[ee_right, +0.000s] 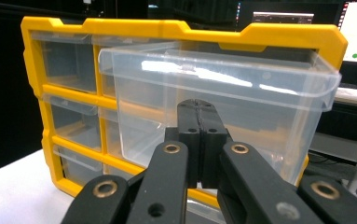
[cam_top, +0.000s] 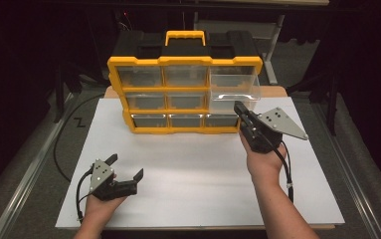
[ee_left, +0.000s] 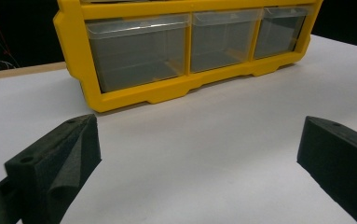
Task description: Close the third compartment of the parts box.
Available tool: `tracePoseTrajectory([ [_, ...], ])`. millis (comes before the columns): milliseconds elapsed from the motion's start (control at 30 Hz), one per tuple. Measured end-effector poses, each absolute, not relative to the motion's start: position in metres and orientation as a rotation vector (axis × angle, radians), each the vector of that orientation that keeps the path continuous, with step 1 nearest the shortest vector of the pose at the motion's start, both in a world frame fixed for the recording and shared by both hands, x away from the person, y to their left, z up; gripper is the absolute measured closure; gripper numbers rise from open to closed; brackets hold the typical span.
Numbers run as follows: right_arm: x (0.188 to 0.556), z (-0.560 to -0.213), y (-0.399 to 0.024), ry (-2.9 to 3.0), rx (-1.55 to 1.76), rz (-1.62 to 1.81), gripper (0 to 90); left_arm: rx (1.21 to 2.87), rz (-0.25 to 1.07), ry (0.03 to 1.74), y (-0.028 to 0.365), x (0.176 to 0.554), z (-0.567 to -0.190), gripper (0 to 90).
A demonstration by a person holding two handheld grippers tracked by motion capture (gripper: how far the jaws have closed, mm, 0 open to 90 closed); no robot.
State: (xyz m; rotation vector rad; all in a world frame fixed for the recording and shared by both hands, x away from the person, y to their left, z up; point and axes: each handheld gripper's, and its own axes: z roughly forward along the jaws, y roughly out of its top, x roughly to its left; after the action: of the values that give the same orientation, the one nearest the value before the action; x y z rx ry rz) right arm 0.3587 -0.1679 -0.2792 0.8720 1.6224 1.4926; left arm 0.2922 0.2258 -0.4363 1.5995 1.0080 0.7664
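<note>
Resting low at the near left of the white counter [cam_top: 188, 174], the left gripper [cam_top: 127, 168] has its fingers [ee_left: 57, 161] spread wide with nothing between them — bare counter lies ahead of it, and beyond that the bottom row of the yellow drawer organizer [cam_top: 184, 89]. That organizer stands upright at the far middle of the counter, a black top and yellow carry handle [cam_top: 185, 36] above three rows of clear drawers. Its upper right drawer [cam_top: 235, 87] is pulled partway out and juts toward the person, past the yellow frame. The right gripper [cam_top: 239, 110], held up off the counter at the right, points at that drawer; its fingers [ee_right: 198, 135] are pressed together, tips right at the drawer's clear front wall — whether they pinch the wall itself I cannot tell. A dark floor, table legs and a black cable [cam_top: 63, 144] surround the counter.
</note>
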Motion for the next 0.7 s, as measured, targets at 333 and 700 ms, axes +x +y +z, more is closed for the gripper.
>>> tracePoseTrajectory([
  [333, 0.363, -0.269, -0.165, 1.604, 0.879, 1.481, 90.0, 1.594, 0.765, 1.002, 0.226, 0.291, -0.436, 0.2],
  [700, 0.370, -0.267, -0.163, 1.608, 0.893, 1.461, 90.0, 1.604, 0.761, 0.999, 0.225, 0.292, -0.436, 0.3],
])
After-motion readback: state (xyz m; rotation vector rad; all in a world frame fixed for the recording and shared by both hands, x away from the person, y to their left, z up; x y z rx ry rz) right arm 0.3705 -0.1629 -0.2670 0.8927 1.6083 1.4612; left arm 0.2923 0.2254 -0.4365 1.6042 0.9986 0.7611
